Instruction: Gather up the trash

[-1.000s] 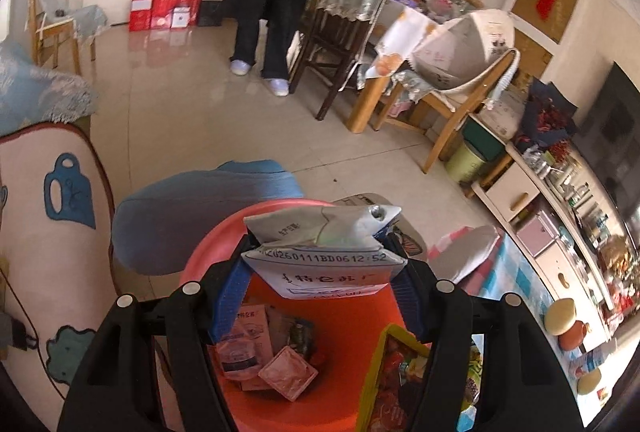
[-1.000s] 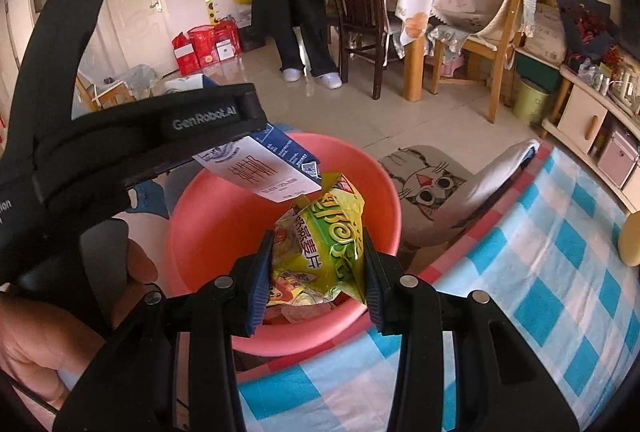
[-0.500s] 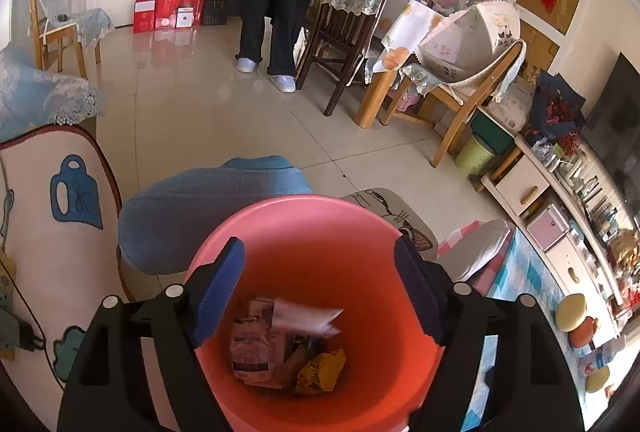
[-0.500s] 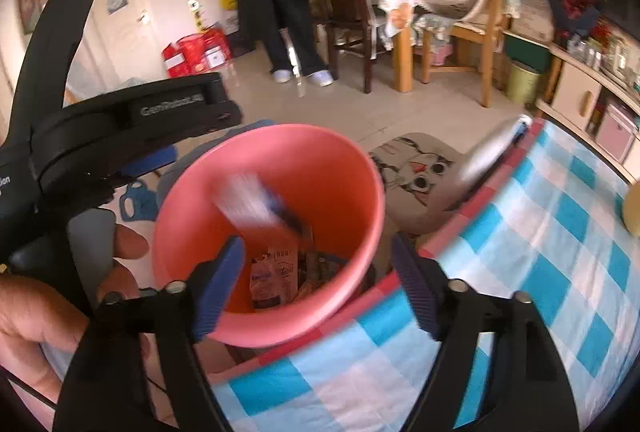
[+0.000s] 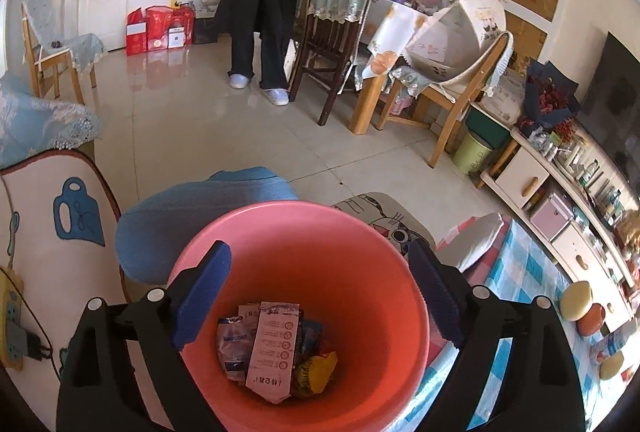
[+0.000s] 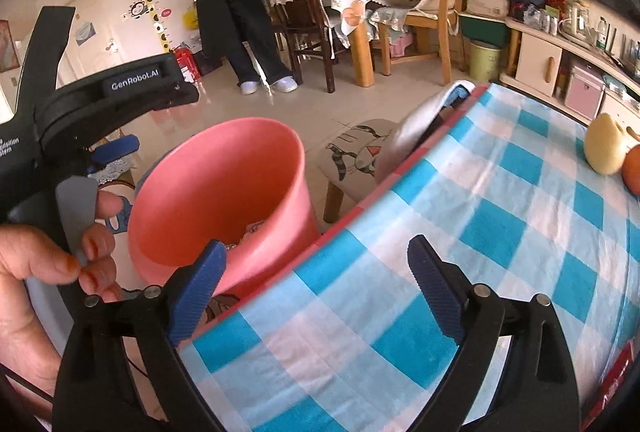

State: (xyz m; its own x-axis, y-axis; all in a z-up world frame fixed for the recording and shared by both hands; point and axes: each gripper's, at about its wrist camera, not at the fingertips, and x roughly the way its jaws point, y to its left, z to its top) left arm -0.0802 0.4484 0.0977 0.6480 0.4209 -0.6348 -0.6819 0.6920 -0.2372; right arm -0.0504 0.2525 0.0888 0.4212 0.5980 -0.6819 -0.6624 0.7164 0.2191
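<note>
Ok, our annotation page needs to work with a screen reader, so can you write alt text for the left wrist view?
The open left gripper, holding nothing, is above a pink bucket with discarded wrappers at the bottom. Beyond lie a tiled floor, wooden chairs and a person in dark clothes; a checked tablecloth edges the right.

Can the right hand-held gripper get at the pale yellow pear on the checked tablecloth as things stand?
Probably yes. The right hand-held gripper is open and empty, and the blue-and-white checked tablecloth between it and the pale yellow pear lies bare; only an orange fruit touches the pear's far side.
</note>
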